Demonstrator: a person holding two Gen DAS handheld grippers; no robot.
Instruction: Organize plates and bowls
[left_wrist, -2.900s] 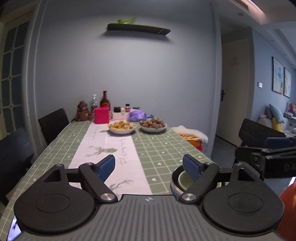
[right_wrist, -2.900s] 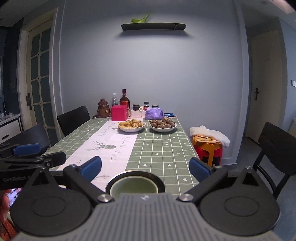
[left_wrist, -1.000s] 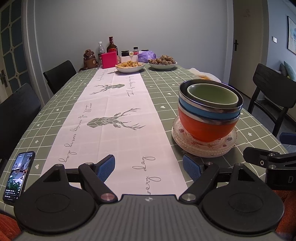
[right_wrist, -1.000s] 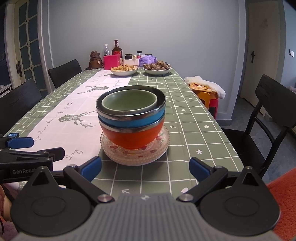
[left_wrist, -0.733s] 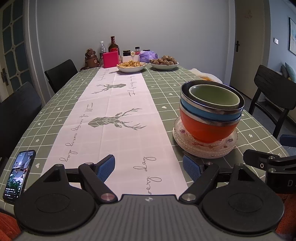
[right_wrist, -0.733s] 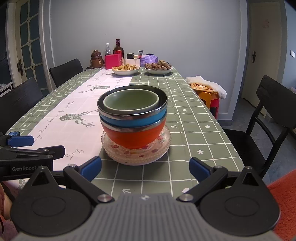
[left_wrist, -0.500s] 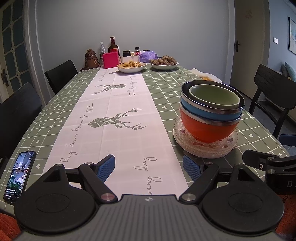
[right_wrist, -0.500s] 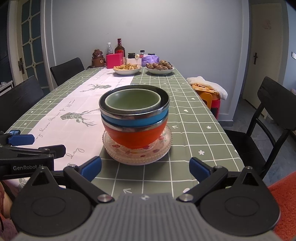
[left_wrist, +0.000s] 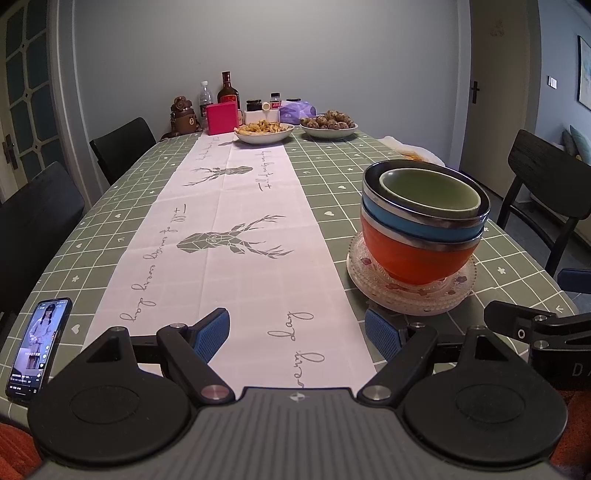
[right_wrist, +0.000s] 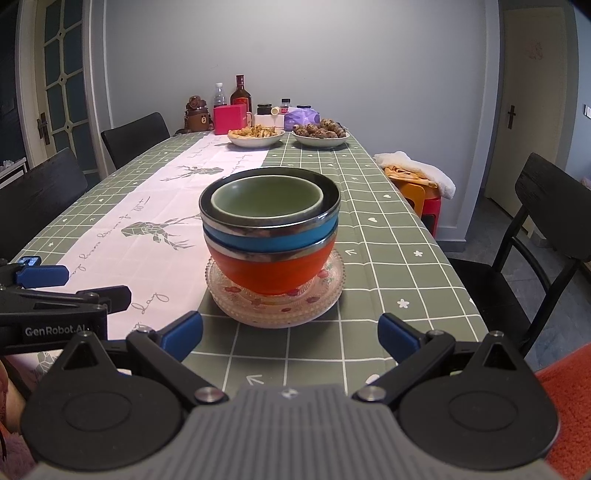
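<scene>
Sitting just beyond right gripper (right_wrist: 290, 334): bowl stack (right_wrist: 269, 236), untouched.

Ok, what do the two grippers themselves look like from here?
Both match: the left gripper and the right gripper have black linkage arms with silver pivot bolts, blue ribbed fingertip pads, round black discs and a ribbed grey body. The left one's side reads "GenRobot.AI" in white.
</scene>
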